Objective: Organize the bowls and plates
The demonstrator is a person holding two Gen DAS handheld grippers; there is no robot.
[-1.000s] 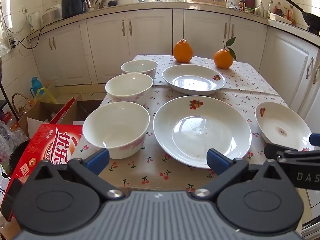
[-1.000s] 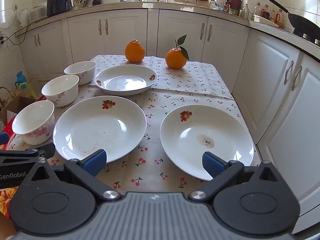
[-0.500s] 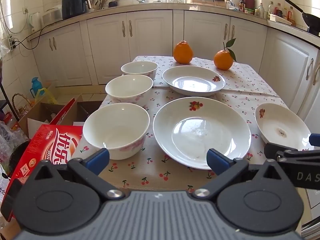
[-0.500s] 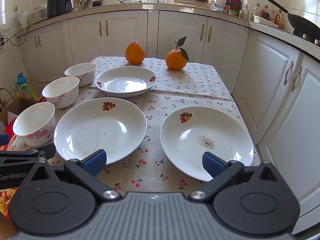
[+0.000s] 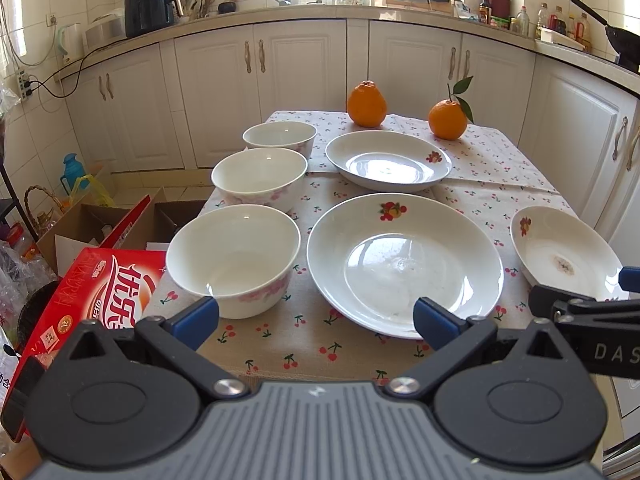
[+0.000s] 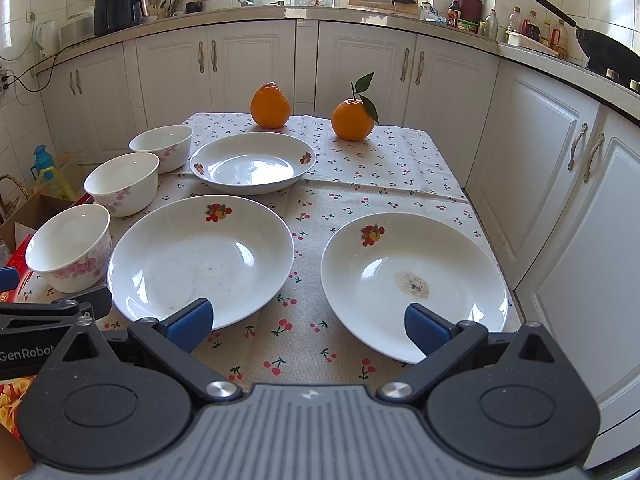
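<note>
Three white bowls stand in a row along the table's left side: near bowl (image 5: pixel 234 258), middle bowl (image 5: pixel 259 178), far bowl (image 5: pixel 280 138). Three white plates lie on the cherry-print cloth: a large near plate (image 5: pixel 404 264), a far plate (image 5: pixel 388 160) and a right plate with a brown stain (image 6: pixel 414 284). My left gripper (image 5: pixel 316 320) is open and empty at the table's near edge, between the near bowl and the large plate. My right gripper (image 6: pixel 306 322) is open and empty, between the large plate (image 6: pixel 200 260) and the stained plate.
Two oranges (image 5: pixel 367 104) (image 5: pixel 448 119) sit at the table's far end. A red carton (image 5: pixel 100 296) and open cardboard boxes (image 5: pixel 100 224) lie on the floor left of the table. White cabinets (image 6: pixel 540 160) run close along the right side.
Both grippers have dropped slightly or tilted, so the table sits a little lower in view. Nothing on the table has moved.
</note>
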